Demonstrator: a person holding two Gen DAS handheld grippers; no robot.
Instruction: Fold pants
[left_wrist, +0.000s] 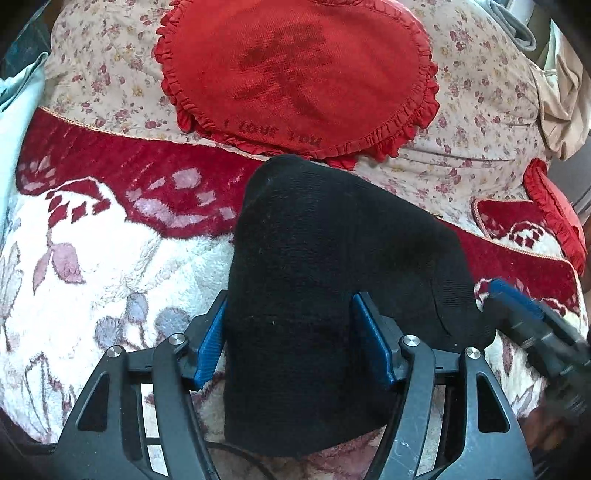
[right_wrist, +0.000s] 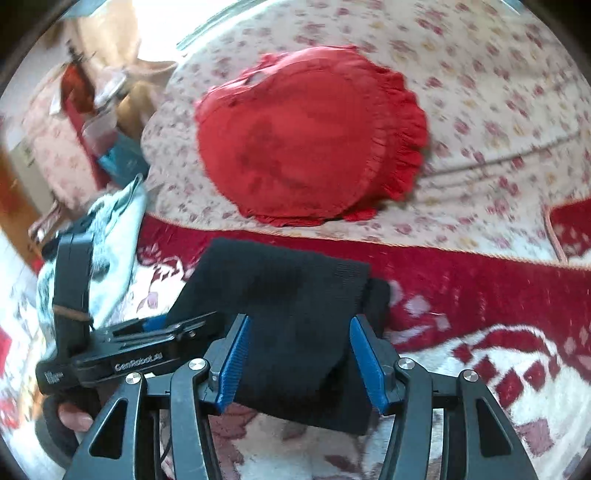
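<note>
Pants (left_wrist: 332, 280) lie folded small on the red-and-white blanket (left_wrist: 110, 258), near the red cushion (left_wrist: 295, 74). We hold both grippers wide open over them, left (left_wrist: 288, 347) and right (right_wrist: 295, 363), gripping nothing. We judge folding nearly finished; next we'd press or square the bundle. Only the right view shows our left tool from outside and a fingertip (right_wrist: 75, 419).
</note>
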